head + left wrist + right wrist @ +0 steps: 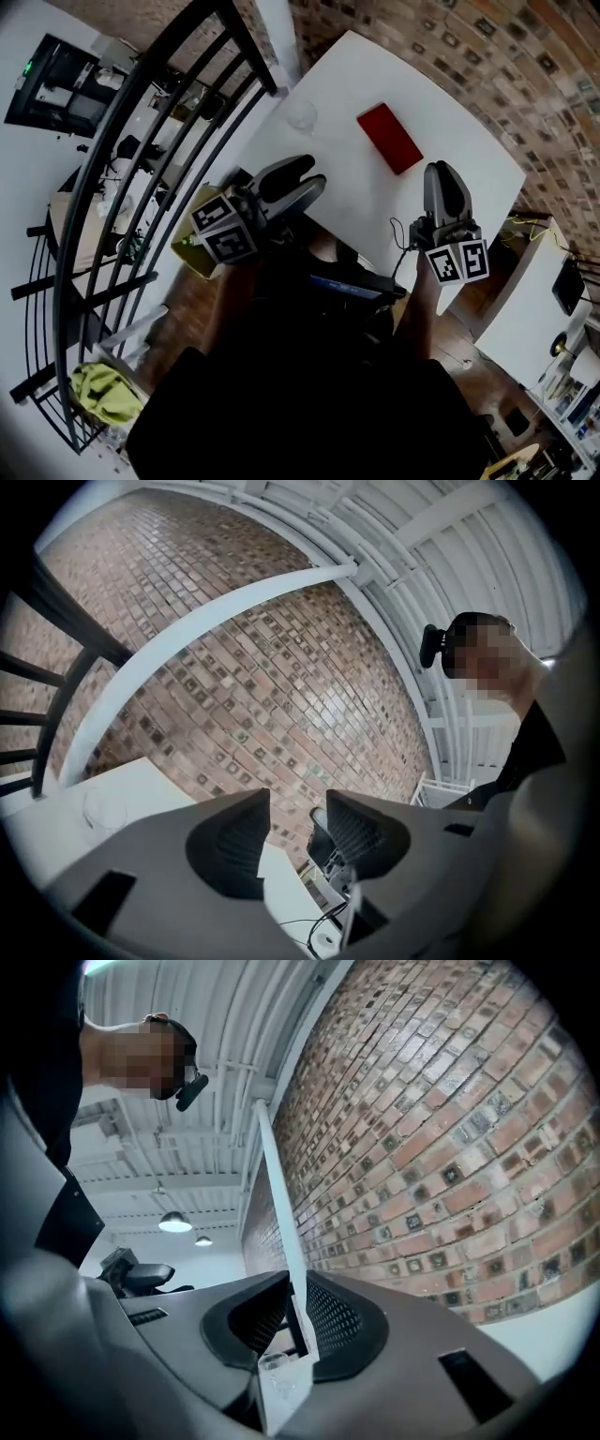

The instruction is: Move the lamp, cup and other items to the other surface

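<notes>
White bench (450, 117) set against a brick wall (525, 56), seen from steeply above.

Glass cup (302, 114): clear, upright, on the bench near its far left edge, close to the black railing (141, 141).
Red flat item (389, 138): lies on the bench to the right of the cup, well apart from it. Book or case, cannot tell which. Neither claw touches either thing.

Left claw (317, 174): held over the near left edge of the bench, tips toward the cup but short of it. Its own view shows the pads (234, 841) standing moderately apart with nothing between them; only brick wall and bench edge show behind the gap. The cup appears faintly at the left of that view, on the white top, well off the line of the jaws.

Right claw (442, 171): held over the near right part of the bench, below and right of the red item, apart from it. Its own view shows a narrow gap, gripping nothing. Through the gap: a white upright beam (277, 1204) and, low down, a white slab with what may be the cup; view too cramped to be sure.

Marker cubes (225, 230) on both claws face the head camera. Thin black cable (398, 234) loops beside the right claw at the near bench edge. Second white surface (525, 300) stands at lower right, apart from the bench. Yellow-green cloth (103, 389) lies at lower left, by the foot of the railing.
</notes>
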The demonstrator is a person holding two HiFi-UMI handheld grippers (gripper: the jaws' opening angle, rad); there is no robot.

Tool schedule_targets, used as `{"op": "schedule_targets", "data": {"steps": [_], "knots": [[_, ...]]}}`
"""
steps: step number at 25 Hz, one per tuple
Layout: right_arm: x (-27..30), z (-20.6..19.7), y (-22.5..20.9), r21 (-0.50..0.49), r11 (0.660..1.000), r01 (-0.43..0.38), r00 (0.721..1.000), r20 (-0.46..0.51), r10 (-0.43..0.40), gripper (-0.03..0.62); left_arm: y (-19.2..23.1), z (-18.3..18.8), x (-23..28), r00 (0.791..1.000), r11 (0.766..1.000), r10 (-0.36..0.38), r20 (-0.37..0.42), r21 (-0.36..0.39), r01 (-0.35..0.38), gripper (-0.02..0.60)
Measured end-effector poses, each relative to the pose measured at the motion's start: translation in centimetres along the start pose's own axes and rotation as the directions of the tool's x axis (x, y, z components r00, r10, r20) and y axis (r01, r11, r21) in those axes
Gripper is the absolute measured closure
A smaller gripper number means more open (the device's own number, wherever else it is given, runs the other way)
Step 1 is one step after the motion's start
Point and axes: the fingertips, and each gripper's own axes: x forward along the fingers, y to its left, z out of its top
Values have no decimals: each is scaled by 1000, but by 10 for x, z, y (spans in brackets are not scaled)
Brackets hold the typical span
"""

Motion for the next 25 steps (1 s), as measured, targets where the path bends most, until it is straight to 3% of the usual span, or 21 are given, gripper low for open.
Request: {"op": "schedule_targets", "data": {"steps": [6, 15, 20, 25], "knots": [[26, -28, 29, -103, 992, 77, 992, -94, -87, 476, 38, 25, -11, 995, 994, -97, -35, -59, 95, 376], [8, -66, 55, -205, 958, 201, 946, -214, -244, 454, 61, 23, -29, 970, 970, -226, -95, -113, 215, 376], [9, -86, 59, -289, 939, 188, 917, -292, -273, 453, 65, 22, -30, 962, 964, -249, -114, -129, 234, 376], [17, -112, 34, -326, 935, 139, 900, -353, -257, 450, 79, 9, -10, 964, 968, -232, -132, -131, 215, 376]]}}
